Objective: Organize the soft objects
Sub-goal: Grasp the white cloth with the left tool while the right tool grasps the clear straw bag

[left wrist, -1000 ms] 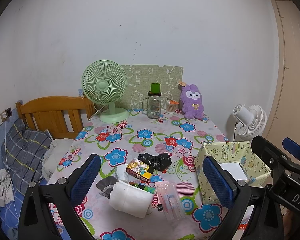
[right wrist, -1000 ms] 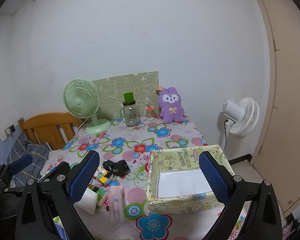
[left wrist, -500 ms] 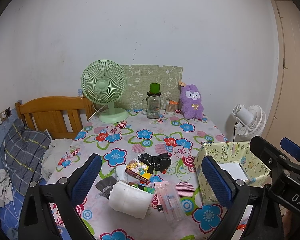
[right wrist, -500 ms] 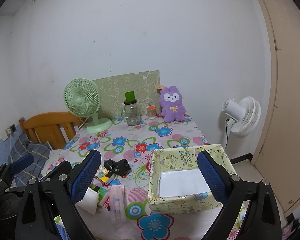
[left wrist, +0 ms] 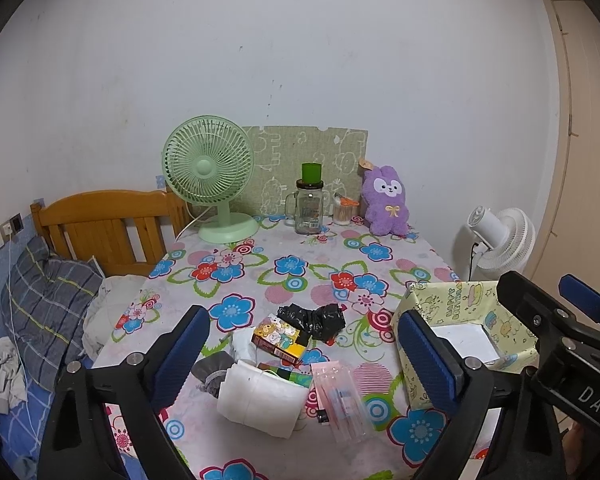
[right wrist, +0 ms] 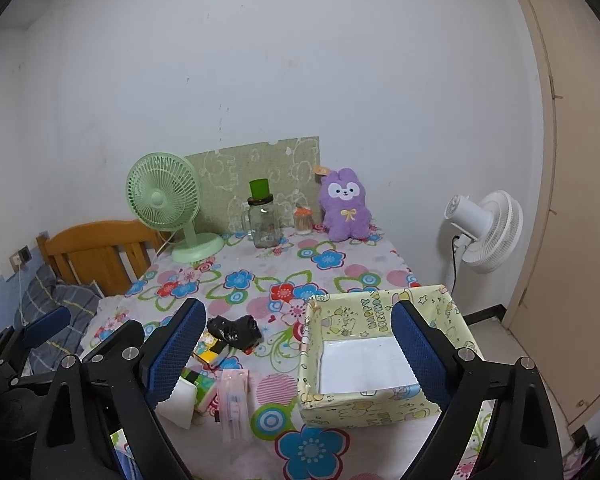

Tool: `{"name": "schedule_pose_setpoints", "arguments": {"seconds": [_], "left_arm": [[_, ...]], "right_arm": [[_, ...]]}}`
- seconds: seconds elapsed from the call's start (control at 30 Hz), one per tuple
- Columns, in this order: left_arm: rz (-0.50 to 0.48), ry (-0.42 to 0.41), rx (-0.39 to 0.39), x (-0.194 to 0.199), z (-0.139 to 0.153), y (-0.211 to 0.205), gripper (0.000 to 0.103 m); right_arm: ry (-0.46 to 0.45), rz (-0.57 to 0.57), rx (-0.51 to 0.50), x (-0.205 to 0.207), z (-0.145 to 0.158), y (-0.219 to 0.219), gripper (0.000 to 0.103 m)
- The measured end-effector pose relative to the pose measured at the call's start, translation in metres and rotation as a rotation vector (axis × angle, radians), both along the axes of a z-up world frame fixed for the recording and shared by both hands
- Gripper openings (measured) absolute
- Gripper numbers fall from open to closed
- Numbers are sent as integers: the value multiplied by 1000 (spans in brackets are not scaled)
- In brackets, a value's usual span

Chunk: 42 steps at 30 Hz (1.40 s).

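A heap of small items lies at the near edge of the flowered table (left wrist: 284,248): a crumpled black bag (left wrist: 312,320), a colourful little box (left wrist: 278,338), a white folded soft pack (left wrist: 260,400), a grey soft piece (left wrist: 212,368) and a clear pink packet (left wrist: 340,400). To its right stands an open yellow birthday box (left wrist: 440,300), bare inside. A purple plush bunny (left wrist: 386,200) sits at the far edge. My left gripper (left wrist: 303,316) hovers before the heap, its jaws closing with nothing touching the pads. My right gripper (right wrist: 299,306) hangs open before the yellow box (right wrist: 380,304) and black bag (right wrist: 234,330).
A green desk fan (left wrist: 208,176), a glass jar with a green lid (left wrist: 310,208) and a small jar (left wrist: 344,212) stand along the back by a green board. A white floor fan (left wrist: 500,240) is right of the table. A wooden bed head (left wrist: 100,220) and pillow (left wrist: 48,300) lie left.
The jaws of both grippers have narrowed a little. Both hands have stayed in place and nothing on the table has moved.
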State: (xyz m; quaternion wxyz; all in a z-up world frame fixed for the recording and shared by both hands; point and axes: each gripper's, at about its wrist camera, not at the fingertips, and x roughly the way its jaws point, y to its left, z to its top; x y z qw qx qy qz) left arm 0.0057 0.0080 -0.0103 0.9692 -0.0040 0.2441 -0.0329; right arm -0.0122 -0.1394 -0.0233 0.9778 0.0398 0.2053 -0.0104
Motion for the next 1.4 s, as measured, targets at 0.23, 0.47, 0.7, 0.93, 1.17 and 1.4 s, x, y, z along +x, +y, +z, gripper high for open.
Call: {"name": "schedule_pose_setpoints", "arguments": {"seconds": [0.23,0.47,0.7,0.93,1.17,1.4], "left_arm": [[4,5,0,5,-4,2,94],[2,26,0,14,-11,7,91],[-2,44,-20,22,-26,15,89],[19,74,-1,32,-45,20,89],[23,118,12,36,-68,25,88],[24,177,3,39,-95,30,88]], "right_arm": [[0,4,-4,3,-3,5,94],[17,21,5,12,-9,9,93],[42,45,21,23,-22,18,90],[65,65,26,36,-41,29,87],[98,80,14,46,-64,40,87],[161,103,1,58,-91,54,83]]}}
